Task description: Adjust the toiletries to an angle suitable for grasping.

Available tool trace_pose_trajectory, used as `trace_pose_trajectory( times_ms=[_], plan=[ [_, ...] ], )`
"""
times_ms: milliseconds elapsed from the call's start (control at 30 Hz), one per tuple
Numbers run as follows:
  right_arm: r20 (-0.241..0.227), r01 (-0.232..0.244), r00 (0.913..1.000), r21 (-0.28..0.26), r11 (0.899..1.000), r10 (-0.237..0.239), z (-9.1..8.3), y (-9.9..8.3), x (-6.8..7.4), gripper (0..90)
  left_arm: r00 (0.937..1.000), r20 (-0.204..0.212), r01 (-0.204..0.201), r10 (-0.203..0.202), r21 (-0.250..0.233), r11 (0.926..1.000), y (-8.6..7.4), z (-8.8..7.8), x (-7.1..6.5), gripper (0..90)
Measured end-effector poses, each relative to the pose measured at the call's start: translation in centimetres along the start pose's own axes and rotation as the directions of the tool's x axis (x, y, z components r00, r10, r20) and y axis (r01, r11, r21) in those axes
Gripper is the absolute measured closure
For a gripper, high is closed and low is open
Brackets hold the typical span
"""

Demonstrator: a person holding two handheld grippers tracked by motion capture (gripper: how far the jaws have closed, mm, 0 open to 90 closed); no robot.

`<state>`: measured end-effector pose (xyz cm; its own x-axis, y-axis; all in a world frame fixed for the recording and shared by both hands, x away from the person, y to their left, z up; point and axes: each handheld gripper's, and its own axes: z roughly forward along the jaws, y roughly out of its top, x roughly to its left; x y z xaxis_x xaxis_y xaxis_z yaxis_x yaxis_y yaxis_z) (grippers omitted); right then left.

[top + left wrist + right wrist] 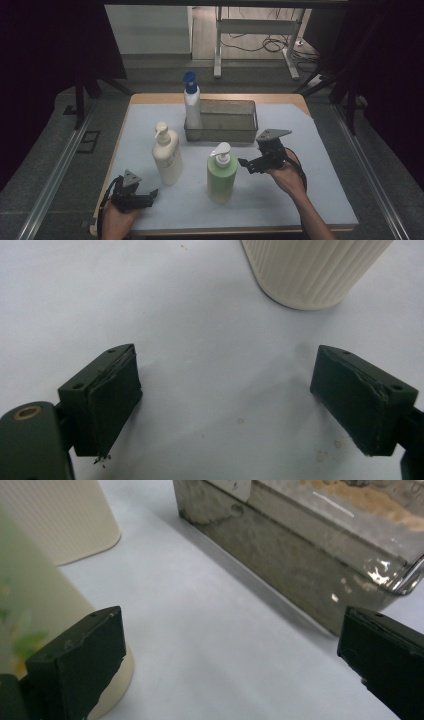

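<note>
Cream bottle (167,155) stands upright just ahead and right of the left tongs (150,196), which rest wide open and empty on the bench (320,200). Next along, the green bottle (221,172) also stands upright, its pump up, directly left of the right tongs (242,163). Those gape wide, empty, much the nearer. Behind sits a metal basket (222,122).

Wooden table (150,98), covered by a white sheet (280,195). Standing on the sheet: a cream pump bottle (167,156) at front left, a green pump bottle (222,175) at front centre, and a metal basket (227,121) at the back, with a blue-capped white bottle (192,102) at the basket's left end.
</note>
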<state>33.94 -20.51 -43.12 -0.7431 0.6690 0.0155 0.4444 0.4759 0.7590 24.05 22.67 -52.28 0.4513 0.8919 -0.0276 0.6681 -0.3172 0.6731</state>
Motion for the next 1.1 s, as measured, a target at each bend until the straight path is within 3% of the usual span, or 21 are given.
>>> trace_pose_trajectory(
  times_ms=[600,1100],
  plan=[
    [-0.005,-0.053,0.9986,-0.007,0.999,0.052,-0.8,-5.8,1.4,0.0,1.0000,-0.001,-0.001,0.001,-0.001,1.0000,0.0,0.0,0.0,12.2],
    [-0.073,-0.069,0.9949,0.002,0.998,0.069,-1.3,-8.2,2.8,0.0,1.0000,-0.001,0.000,0.000,-0.001,1.0000,0.0,0.0,0.0,12.2]
  ],
)
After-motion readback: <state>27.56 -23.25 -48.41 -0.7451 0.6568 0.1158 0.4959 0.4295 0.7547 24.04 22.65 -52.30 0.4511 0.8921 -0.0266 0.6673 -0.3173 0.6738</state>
